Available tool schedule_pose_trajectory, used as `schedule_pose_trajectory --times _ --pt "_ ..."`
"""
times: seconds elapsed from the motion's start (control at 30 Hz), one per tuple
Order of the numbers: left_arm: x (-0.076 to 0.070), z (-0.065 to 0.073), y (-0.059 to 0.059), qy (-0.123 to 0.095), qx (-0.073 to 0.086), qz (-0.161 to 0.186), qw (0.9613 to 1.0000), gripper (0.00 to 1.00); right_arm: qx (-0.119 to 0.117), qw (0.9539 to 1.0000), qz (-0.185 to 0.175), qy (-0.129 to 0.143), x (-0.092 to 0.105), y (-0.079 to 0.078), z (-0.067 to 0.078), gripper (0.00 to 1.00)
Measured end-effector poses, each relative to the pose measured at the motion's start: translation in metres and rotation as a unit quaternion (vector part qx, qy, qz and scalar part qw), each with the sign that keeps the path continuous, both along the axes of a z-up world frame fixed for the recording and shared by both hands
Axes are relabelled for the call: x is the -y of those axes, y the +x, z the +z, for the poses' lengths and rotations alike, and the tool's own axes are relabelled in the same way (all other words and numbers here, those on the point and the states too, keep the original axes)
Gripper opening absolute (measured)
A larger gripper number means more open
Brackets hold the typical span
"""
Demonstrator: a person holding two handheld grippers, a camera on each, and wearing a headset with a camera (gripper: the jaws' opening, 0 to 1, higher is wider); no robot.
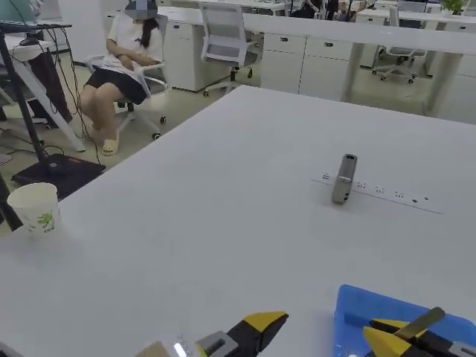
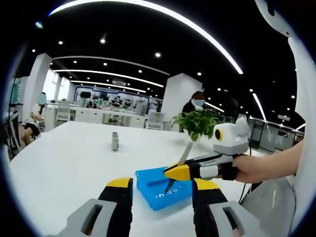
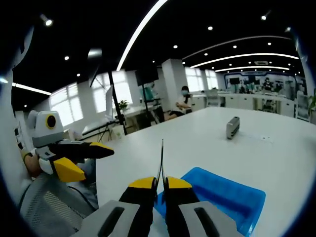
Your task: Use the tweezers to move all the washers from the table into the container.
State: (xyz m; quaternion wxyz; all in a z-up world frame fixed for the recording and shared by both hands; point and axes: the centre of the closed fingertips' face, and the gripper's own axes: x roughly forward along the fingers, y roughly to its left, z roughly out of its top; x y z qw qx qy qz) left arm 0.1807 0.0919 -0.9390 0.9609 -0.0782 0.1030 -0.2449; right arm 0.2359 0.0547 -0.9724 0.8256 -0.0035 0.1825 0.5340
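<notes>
Closest in are the two tools at the bottom of the head view: the left hand-held gripper (image 1: pixel 249 331) with its yellow-and-black jaws, and the right hand-held gripper (image 1: pixel 387 338) just over the blue container (image 1: pixel 357 305). Left one is spread wide with nothing between the jaws, which you can see nicely in its own view (image 2: pixel 163 195) and also from the side in the right gripper view (image 3: pixel 81 158). Right one is pressed together, pinching the tweezers (image 3: pixel 161 158), a thin metal strip that rises straight out from between the yellow tips (image 3: pixel 160 185). From the left gripper view the right hand-held gripper (image 2: pixel 173 173) comes in from the right with a hand (image 2: pixel 252 168) behind it, and the tweezers (image 2: pixel 186 153) slant through the jaws with the dark lower end hanging over the container (image 2: pixel 148 190). A few tiny pale rings (image 2: pixel 170 193) sit inside it, too small to say for sure they're washers. Container (image 3: pixel 222 195) lies flat on the white counter (image 1: pixel 223 208) near the person's edge. Farther out on the counter there's a small grey block (image 1: pixel 343 178) standing upright on a flush socket strip (image 1: pixel 394 195), and a paper cup (image 1: pixel 35 208) well off to the left. A potted plant (image 2: pixel 197 123) shows at the far side in the left gripper view, and someone sits in an office chair (image 1: pixel 149 74) off beyond the counter.
</notes>
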Motion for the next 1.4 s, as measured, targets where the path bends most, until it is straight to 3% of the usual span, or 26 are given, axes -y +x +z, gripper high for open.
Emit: schedule_pose_trajectory --times 0.13,0.2,0.3,0.5,0.67,0.83,0.87,1.03,1.1,1.13,1.17,1.33,1.37,1.4 --pt "-0.003 0.001 0.0 -0.025 -0.008 0.002 0.9996 0.44 -0.004 1.0 0.003 0.0 0.003 -0.008 -0.002 0.03" --pt "-0.002 0.001 0.0 -0.043 -0.023 -0.003 0.9988 0.44 -0.004 1.0 0.005 0.001 0.005 -0.014 -0.001 0.03" --pt "0.004 0.003 -0.003 -0.047 -0.041 -0.033 0.9975 0.44 -0.003 0.9998 0.018 -0.004 0.007 -0.023 -0.001 0.03" --pt "0.013 0.011 -0.009 -0.055 -0.058 -0.101 0.9917 0.33 -0.009 0.9945 0.1 -0.031 0.011 -0.055 -0.011 0.03" --pt "0.021 0.018 -0.009 -0.039 -0.06 -0.156 0.9852 0.28 -0.009 0.9908 0.12 -0.062 0.025 -0.064 -0.022 0.03" --pt "0.037 0.019 -0.013 -0.002 -0.053 -0.221 0.9738 0.2 -0.002 0.9868 0.138 -0.085 0.036 -0.071 -0.026 0.03" --pt "0.04 0.018 -0.015 0.005 -0.058 -0.23 0.9715 0.18 0.0 0.9851 0.146 -0.091 0.037 -0.074 -0.028 0.03" --pt "0.061 0.013 -0.022 0.026 -0.071 -0.289 0.9543 0.13 0.017 0.9747 0.184 -0.126 0.04 -0.085 -0.036 0.03" --pt "0.066 0.011 -0.024 0.042 -0.07 -0.306 0.9484 0.13 0.017 0.973 0.19 -0.13 0.04 -0.088 -0.038 0.03" --pt "0.071 0.009 -0.026 0.055 -0.072 -0.321 0.9428 0.12 0.017 0.9722 0.192 -0.132 0.04 -0.089 -0.038 0.03" --pt "0.073 0.008 -0.027 0.063 -0.073 -0.328 0.9397 0.12 0.021 0.9701 0.199 -0.138 0.04 -0.09 -0.039 0.03" --pt "0.089 -0.001 -0.039 0.121 -0.083 -0.387 0.9104 0.09 0.032 0.9605 0.224 -0.162 0.04 -0.097 -0.044 0.03" --pt "0.09 -0.005 -0.04 0.147 -0.084 -0.395 0.9028 0.09 0.032 0.9589 0.229 -0.165 0.039 -0.099 -0.045 0.03" --pt "0.09 -0.007 -0.038 0.167 -0.079 -0.397 0.8991 0.09 0.032 0.9573 0.233 -0.168 0.039 -0.101 -0.046 0.03"
